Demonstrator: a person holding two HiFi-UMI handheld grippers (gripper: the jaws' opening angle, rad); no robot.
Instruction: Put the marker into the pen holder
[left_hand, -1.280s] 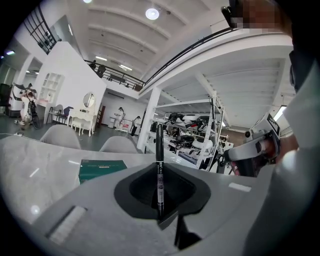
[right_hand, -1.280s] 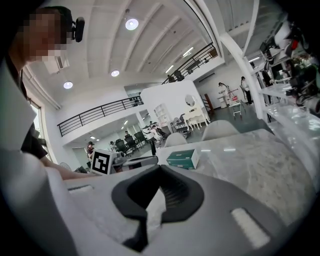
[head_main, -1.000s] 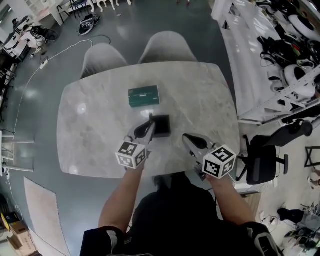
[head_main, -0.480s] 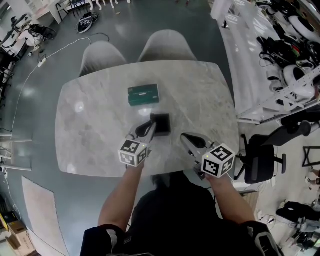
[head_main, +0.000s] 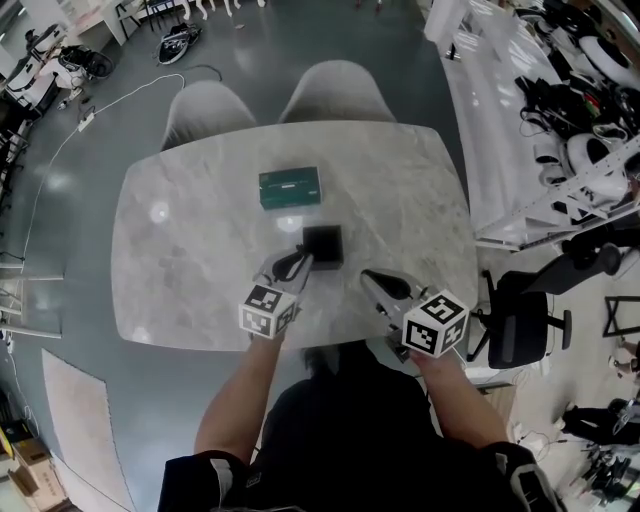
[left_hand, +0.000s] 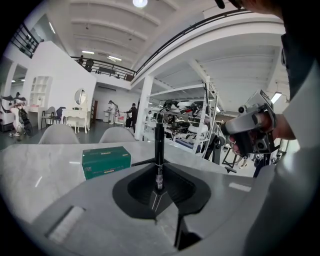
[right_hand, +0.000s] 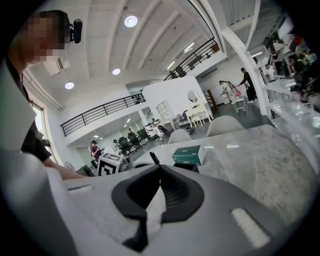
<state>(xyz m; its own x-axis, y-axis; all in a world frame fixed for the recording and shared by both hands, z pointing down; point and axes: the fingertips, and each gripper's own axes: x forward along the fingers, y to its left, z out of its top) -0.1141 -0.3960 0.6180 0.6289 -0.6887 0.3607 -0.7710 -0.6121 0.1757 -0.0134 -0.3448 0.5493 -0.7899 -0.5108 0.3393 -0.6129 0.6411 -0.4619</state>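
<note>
- The marker (left_hand: 159, 150) is gripped upright by the left gripper (head_main: 296, 264), just at 7 o'clock of the pen holder (head_main: 322, 245).
- The carrying step is judged in hand; alignment over the opening, then release, is called for.
- The right gripper (head_main: 370, 277) is closed, empty.

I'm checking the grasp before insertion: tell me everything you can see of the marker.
The marker is slim and black, with a pale label band near its lower end. It stands upright, clamped at that end by the left gripper, above the marble table and beside the black pen holder.
</note>
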